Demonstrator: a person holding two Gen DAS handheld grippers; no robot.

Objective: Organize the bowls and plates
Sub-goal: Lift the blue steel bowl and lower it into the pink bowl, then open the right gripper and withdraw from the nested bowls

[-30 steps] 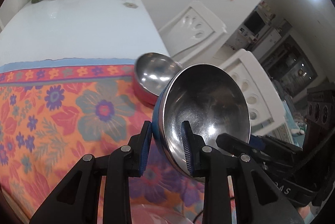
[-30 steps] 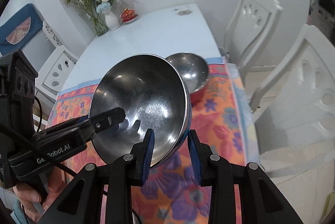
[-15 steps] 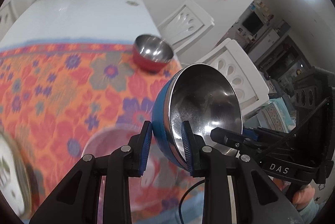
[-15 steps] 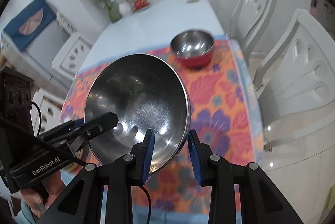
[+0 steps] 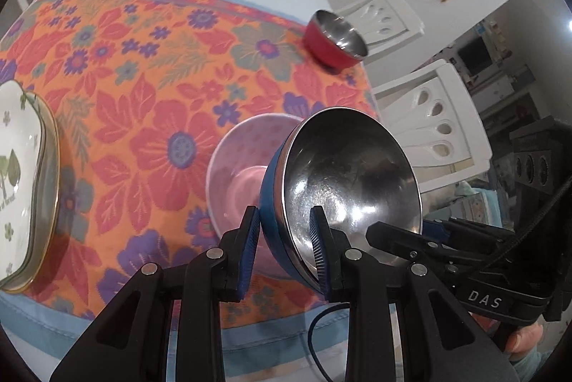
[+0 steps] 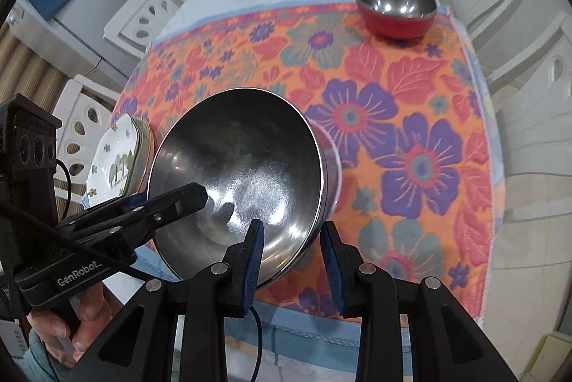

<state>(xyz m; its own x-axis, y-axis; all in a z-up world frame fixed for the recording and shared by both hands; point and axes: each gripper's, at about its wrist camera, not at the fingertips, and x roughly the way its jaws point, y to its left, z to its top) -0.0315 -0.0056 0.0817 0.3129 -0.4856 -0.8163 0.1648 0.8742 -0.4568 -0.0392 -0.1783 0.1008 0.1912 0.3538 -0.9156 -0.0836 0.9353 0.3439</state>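
The left hand-held gripper (image 5: 284,248) is clamped on the rim of the blue steel bowl (image 5: 343,182), one finger against the blue outer wall and the other inside the shiny basin, so the bowl tilts up directly ahead of it. The right hand-held gripper (image 6: 292,251) straddles the opposite rim of the same bowl; its inner finger (image 6: 253,255) lies against the steel interior, but a gap shows beside the outer one, and I cannot tell whether it truly grips. The bowl hangs above the pink bowl (image 5: 237,167), which sits on the floral cloth (image 5: 150,67) near the counter's front edge. A red steel bowl (image 6: 396,6) stands at the cloth's far right corner, well apart (its inside is bare steel too). Stacked plates (image 5: 21,182) lie by the left edge.
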